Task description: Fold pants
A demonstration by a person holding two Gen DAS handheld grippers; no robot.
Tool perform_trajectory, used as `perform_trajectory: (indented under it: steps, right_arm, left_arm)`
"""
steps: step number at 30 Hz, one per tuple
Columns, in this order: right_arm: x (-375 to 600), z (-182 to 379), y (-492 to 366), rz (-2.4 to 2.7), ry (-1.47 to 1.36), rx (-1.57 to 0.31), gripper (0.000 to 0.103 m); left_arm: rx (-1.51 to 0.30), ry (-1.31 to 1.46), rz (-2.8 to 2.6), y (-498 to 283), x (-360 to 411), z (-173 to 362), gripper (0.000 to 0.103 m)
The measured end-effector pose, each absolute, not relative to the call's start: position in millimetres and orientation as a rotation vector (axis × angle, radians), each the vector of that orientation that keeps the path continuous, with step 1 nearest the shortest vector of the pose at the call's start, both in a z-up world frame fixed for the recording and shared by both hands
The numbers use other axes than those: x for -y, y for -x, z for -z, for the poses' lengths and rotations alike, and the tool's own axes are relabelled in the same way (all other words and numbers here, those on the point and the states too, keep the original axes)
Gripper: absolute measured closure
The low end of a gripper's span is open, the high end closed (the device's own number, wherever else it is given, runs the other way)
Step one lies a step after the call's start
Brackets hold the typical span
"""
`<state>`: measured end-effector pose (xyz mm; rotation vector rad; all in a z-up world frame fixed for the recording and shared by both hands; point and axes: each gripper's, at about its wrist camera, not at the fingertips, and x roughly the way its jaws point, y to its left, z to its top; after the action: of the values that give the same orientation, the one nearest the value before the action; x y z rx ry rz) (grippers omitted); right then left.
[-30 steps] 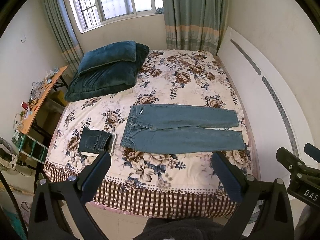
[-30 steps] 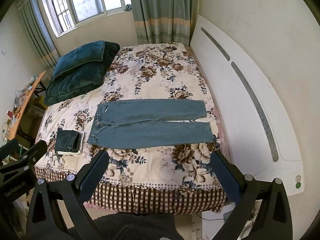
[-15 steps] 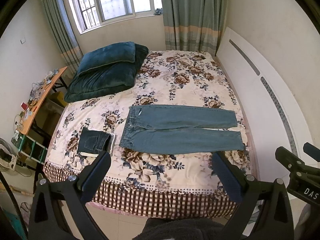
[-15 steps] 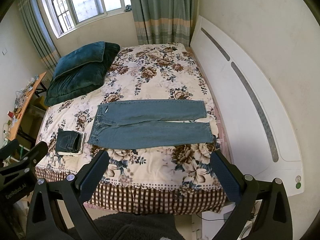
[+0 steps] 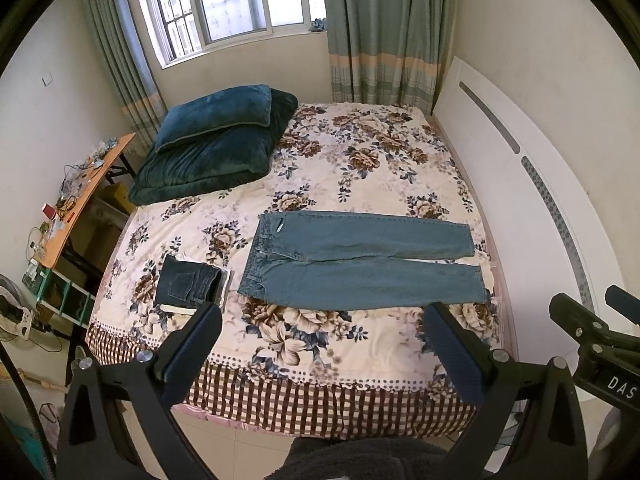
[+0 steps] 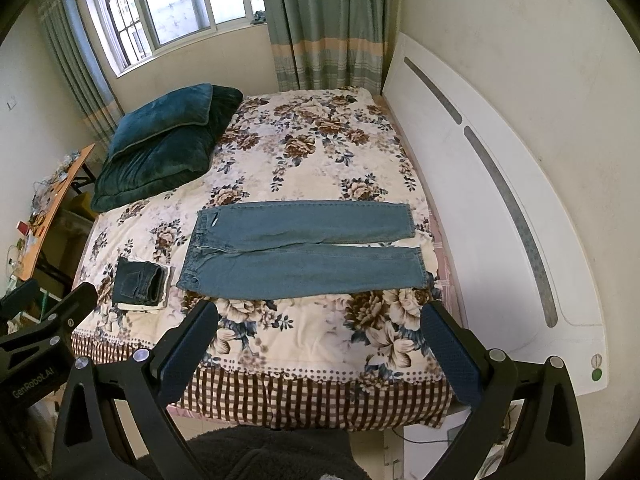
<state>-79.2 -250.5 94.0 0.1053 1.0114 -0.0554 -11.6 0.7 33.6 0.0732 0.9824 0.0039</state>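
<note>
Light blue jeans (image 5: 360, 264) (image 6: 304, 252) lie flat across the floral bed, waistband to the left, both legs stretched toward the white headboard on the right. A small dark folded pair of jeans (image 5: 190, 284) (image 6: 140, 280) rests left of them near the bed's front edge. My left gripper (image 5: 324, 344) is open and held in the air in front of the bed, well short of the jeans, nothing between its fingers. My right gripper (image 6: 320, 340) is likewise open and empty, hanging before the bed's front edge. Each gripper shows at the edge of the other's view.
Dark teal pillows and a quilt (image 5: 212, 148) (image 6: 160, 144) are stacked at the bed's far left corner. A white headboard (image 5: 532, 208) (image 6: 500, 208) runs along the right. A cluttered wooden desk (image 5: 76, 200) stands left of the bed. A window and curtains are behind.
Both views have shifted slightly, so the grippers drifted a little; the jeans and the folded pair lie unmoved and both grippers stay open.
</note>
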Motion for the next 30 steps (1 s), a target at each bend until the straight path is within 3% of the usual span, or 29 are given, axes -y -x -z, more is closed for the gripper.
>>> perform_trajectory:
  steps: [22,30]
  right_arm:
    - [247,-95,78,0.048,-0.114,-1.018,0.000]
    - [248,-79,38,0.043,-0.137,-1.015,0.000]
  left_arm:
    - [-0.990,-0.072,0.001,12,2,-32,0.001]
    - [-0.956,-0.139,-0.086,-43,4,2,0.000]
